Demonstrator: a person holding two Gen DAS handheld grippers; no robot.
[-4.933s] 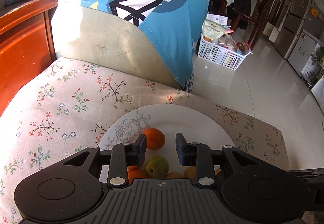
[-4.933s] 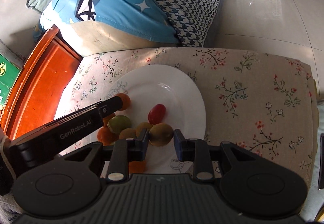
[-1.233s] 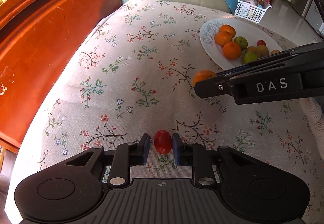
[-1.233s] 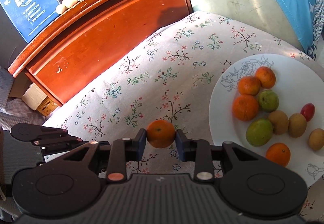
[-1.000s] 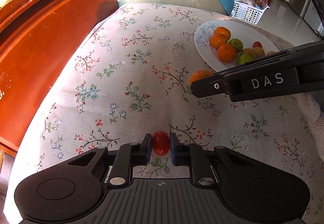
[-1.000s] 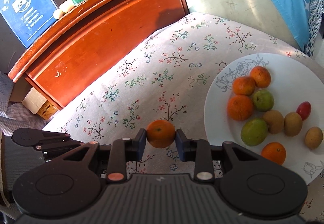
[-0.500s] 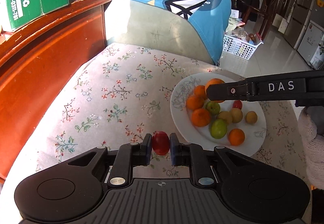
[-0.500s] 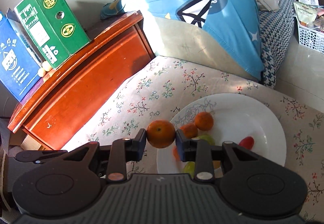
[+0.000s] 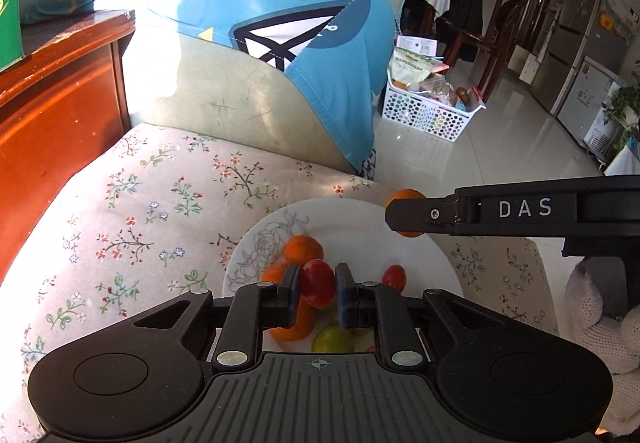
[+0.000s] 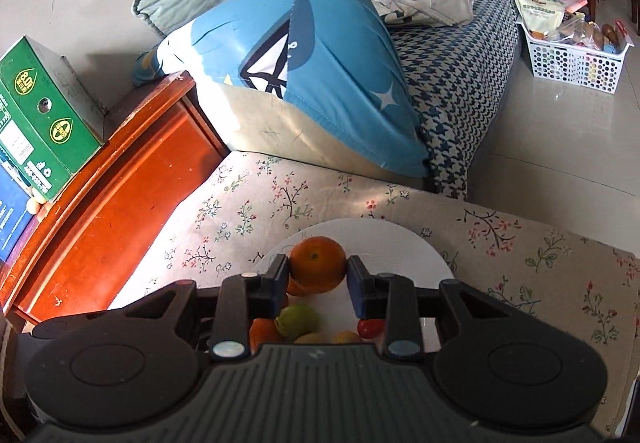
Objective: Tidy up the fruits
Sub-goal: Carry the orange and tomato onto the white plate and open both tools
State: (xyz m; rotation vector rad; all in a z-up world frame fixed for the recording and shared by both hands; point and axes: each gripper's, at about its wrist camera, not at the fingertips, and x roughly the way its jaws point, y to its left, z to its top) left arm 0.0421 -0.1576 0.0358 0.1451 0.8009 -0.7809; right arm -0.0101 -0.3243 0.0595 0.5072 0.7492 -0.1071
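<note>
Both fruits now hang over my white floral-rimmed plate (image 9: 436, 255) — left gripper (image 9: 318, 289) clamps the small red fruit (image 9: 318, 283), right gripper (image 10: 317, 275) at two o'clock pinches the round orange (image 10: 317, 263).

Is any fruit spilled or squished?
No, nothing stands out. The left gripper holds a whole red fruit, the right gripper a whole orange, both over the white plate.

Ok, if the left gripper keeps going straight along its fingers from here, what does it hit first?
Probably the fruit pile on the white plate. The left gripper, shut on a small red fruit, points down at the oranges heaped just beyond its fingertips, so the held fruit would likely meet those first. Depth is uncertain.
</note>
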